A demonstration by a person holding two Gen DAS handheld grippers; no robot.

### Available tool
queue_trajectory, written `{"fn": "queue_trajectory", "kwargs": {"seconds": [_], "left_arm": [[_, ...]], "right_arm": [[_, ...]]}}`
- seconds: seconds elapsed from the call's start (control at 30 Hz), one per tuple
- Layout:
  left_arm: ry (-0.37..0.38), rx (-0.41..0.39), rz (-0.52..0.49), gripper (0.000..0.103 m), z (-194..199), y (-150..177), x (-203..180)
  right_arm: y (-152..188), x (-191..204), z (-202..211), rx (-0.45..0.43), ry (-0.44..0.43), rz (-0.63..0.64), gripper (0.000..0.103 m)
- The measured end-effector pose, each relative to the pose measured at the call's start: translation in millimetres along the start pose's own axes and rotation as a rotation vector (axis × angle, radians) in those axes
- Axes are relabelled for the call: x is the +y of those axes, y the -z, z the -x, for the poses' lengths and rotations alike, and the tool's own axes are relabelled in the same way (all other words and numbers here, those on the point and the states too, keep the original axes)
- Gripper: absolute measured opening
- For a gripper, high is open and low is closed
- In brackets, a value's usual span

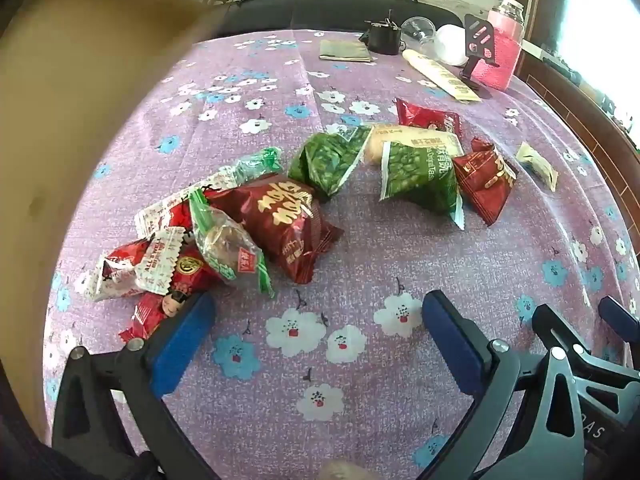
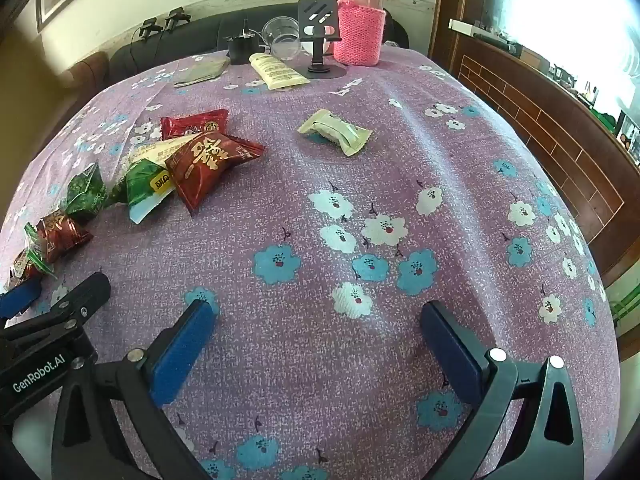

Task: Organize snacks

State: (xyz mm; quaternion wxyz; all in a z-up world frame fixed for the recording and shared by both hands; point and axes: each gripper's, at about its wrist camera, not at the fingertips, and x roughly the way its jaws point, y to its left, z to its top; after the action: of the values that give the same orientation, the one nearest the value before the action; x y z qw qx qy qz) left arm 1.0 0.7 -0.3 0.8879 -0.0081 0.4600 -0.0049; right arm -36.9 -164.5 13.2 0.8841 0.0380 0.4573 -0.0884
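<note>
A desk (image 2: 460,168) under a purple flowered cloth carries everything. Both the left hand-held gripper (image 1: 316,344) and the right hand-held gripper (image 2: 320,344) hover over bare cloth, jaws spread wide, holding nothing. The snack packets (image 1: 288,216) lie heaped ahead of the left one, with a pale packet (image 2: 335,131) apart.
</note>
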Motion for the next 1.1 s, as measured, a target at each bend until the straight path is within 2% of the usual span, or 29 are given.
{"fn": "queue_trajectory", "kwargs": {"seconds": [0.4,1.1], "left_arm": [[-0.020,-0.014,-0.001,0.103,2,1,-9],[-0.021,-0.011,0.010,0.103,4,1,-1]], "right_arm": [[0,0,0,-0.002,0.000,0.000,0.103],[0,0,0,-0.003,0.000,0.000,0.103]]}}
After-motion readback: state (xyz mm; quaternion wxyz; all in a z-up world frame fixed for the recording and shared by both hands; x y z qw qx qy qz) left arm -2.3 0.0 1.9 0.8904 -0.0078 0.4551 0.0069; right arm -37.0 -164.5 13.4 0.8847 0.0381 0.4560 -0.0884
